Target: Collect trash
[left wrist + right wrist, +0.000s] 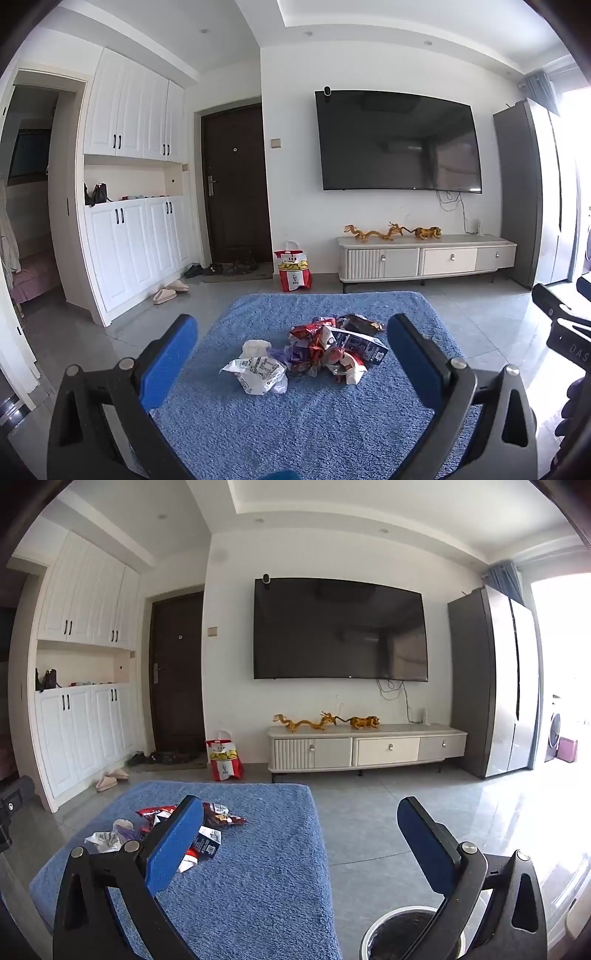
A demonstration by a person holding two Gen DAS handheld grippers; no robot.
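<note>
A pile of trash lies on a blue fuzzy cloth-covered table: red snack wrappers, a dark blue carton, a crumpled white bag and a tissue. My left gripper is open and empty, its blue pads either side of the pile, a little short of it. My right gripper is open and empty, right of the pile, over the table's right edge. A bin with a black liner stands on the floor below the right gripper.
A red and white KFC bag stands on the floor by the wall. A white TV cabinet with gold dragon figures sits under a wall TV. A grey fridge is at the right. Slippers and shoes lie near the dark door.
</note>
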